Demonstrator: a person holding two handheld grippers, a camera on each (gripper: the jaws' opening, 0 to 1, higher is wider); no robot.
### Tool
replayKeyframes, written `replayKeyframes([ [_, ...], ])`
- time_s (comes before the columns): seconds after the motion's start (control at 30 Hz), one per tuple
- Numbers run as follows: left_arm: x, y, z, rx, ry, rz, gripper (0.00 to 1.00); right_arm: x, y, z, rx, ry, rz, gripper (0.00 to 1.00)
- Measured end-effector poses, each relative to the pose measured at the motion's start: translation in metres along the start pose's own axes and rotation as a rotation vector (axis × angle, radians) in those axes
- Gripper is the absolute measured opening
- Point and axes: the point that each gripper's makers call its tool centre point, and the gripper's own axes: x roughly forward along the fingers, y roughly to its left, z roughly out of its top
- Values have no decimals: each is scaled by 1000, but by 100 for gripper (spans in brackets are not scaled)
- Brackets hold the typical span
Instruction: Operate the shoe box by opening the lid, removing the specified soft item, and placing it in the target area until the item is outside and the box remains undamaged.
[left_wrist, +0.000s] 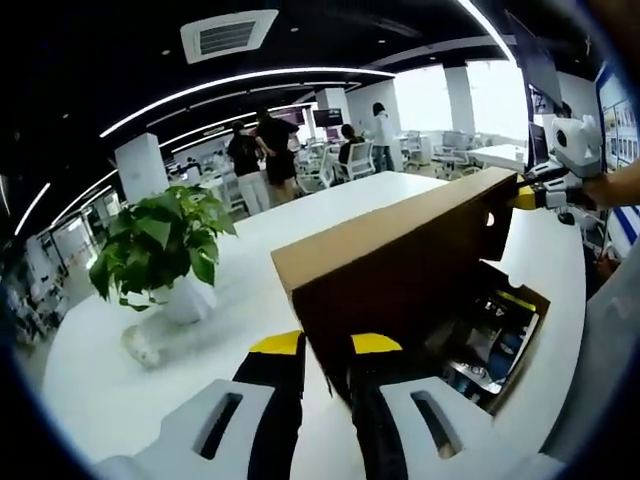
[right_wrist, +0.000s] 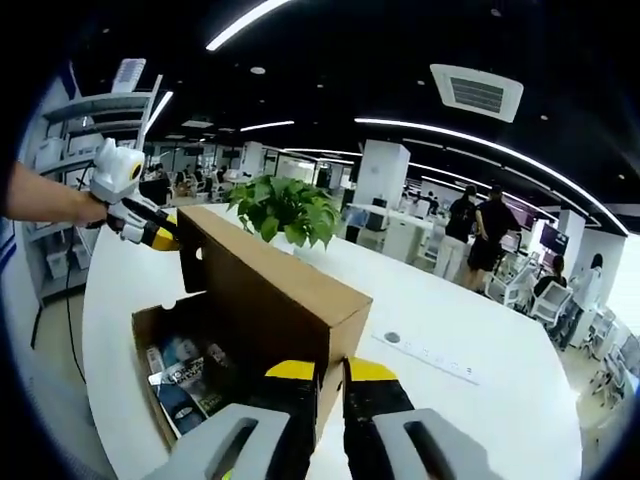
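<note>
Both grippers held the raised lid (left_wrist: 400, 240) of the shoe box (left_wrist: 500, 340) at opposite ends. The left gripper (left_wrist: 325, 350), at 6 o'clock in its view, was closed on one corner; the right gripper (right_wrist: 330, 375) was closed on the other. The soft item (right_wrist: 190, 385) lay inside, at 8 o'clock in the right gripper view. Uneven pulling could probably tear the cardboard hinge.

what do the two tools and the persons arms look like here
Both the left tool and the right tool have black jaws capped with yellow tips, rising from pale grey moulded bodies with slotted openings. Seen from the opposite view, each tool carries a white housing behind its black and yellow jaws. The forearm behind the tool is bare, with no sleeve showing.
</note>
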Motion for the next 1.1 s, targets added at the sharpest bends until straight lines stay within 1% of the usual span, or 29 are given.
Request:
replayKeyframes([
  [0.1,2,5,1,-8,-4,13,7,2,-2,1,14,-2,-4,3],
  [0.3,6,12,4,-8,-12,31,2,6,-7,2,32,-8,-14,2],
  [0.6,12,14,7,-24,-24,27,2,13,-14,4,83,-9,-34,0],
  [0.87,15,15,8,-15,-35,24,3,17,-18,5,90,-6,-43,0],
  [1.1,22,11,1,-17,-28,12,8,19,-20,5,88,-1,-45,0],
])
